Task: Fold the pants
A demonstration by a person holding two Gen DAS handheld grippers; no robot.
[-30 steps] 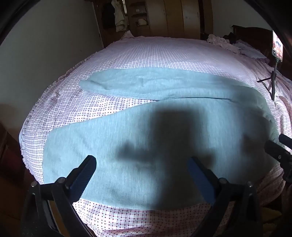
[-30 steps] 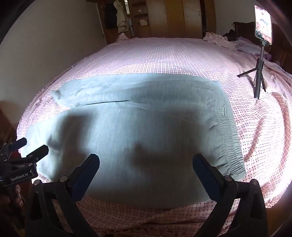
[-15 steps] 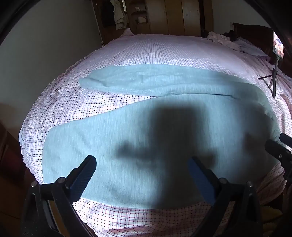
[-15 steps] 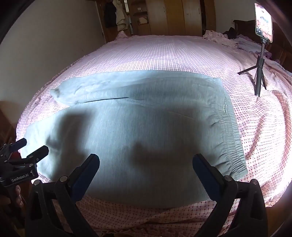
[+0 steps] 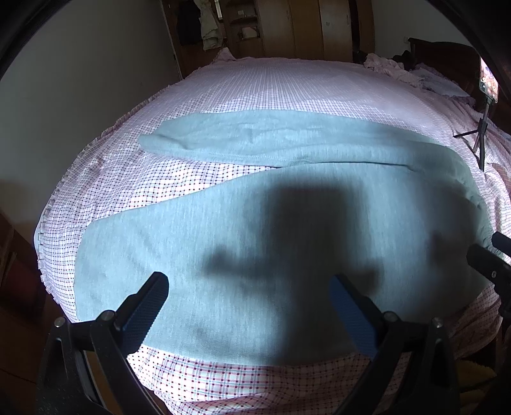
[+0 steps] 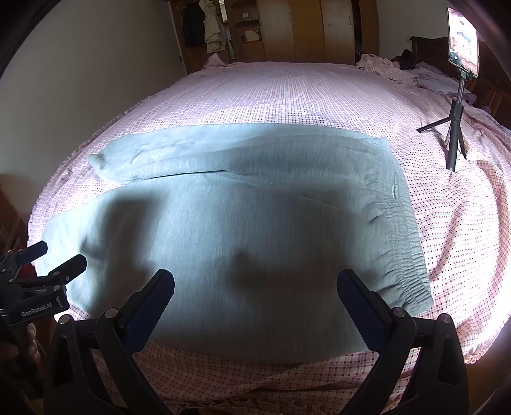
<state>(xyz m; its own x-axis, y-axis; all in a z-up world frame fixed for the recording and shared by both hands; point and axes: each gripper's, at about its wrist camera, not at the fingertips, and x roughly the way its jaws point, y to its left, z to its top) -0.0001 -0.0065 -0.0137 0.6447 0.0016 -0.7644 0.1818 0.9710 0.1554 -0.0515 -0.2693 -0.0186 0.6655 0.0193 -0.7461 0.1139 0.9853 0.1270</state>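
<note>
Left wrist view: pants (image 5: 271,242) are laid flat on the bed (image 5: 287,83), waistband toward 3 o'clock. Left tool (image 5: 247,308) and right tool (image 6: 255,298) are held released above them, nothing grasped.

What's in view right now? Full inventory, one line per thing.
pants: 1, light blue-grey, spread flat on the bed, waistband to the right, legs apart to the left
bed sheet: 1, pink and white check, covers the bed
phone: 1, screen lit, on the tripod at far right
tripod: 1, black, stands on the bed right of the pants
wardrobe: 1, wooden, behind the bed
hanging clothes: a few, dark and pale, left of the wardrobe
left gripper: 1, black, open, above the near leg
right gripper: 1, black, open, above the pants near the waistband
</note>
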